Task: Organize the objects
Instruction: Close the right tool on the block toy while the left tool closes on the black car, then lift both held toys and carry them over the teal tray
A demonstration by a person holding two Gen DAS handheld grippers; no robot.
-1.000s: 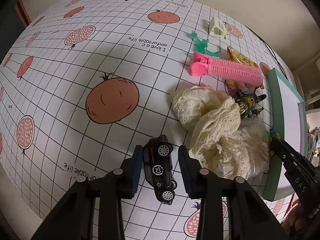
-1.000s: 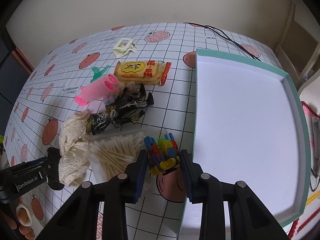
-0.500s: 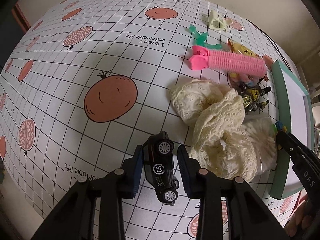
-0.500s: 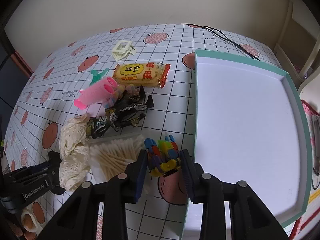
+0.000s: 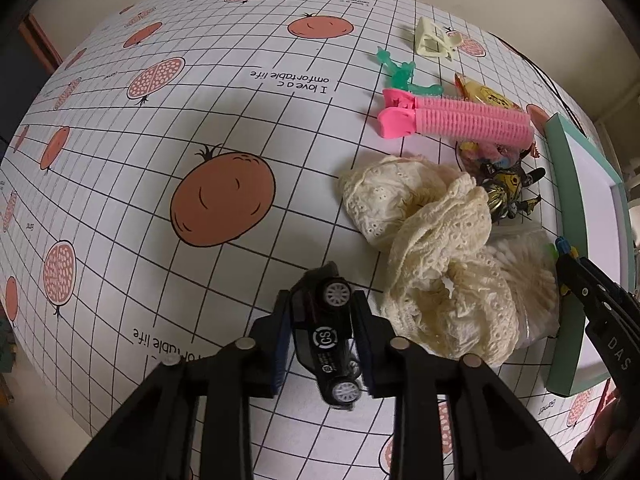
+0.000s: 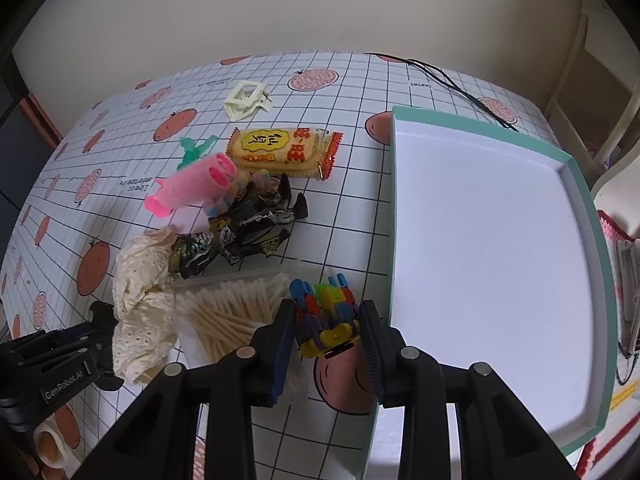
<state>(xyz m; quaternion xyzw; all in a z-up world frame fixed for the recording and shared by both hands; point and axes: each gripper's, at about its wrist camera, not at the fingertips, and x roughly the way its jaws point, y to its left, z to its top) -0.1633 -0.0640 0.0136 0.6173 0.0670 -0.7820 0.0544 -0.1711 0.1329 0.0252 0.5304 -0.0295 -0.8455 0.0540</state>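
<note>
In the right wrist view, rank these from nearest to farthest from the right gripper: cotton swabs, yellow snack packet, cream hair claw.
From the right gripper:
1. Cotton swabs, just to its left, beside the left finger.
2. Yellow snack packet, farther up the table, left of the tray.
3. Cream hair claw, beyond the packet, toward the wall.

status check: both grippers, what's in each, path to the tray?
Left gripper just closed on black toy car. Right gripper shut on multicoloured block toy. White teal-rimmed tray empty beside it; nothing between.
</note>
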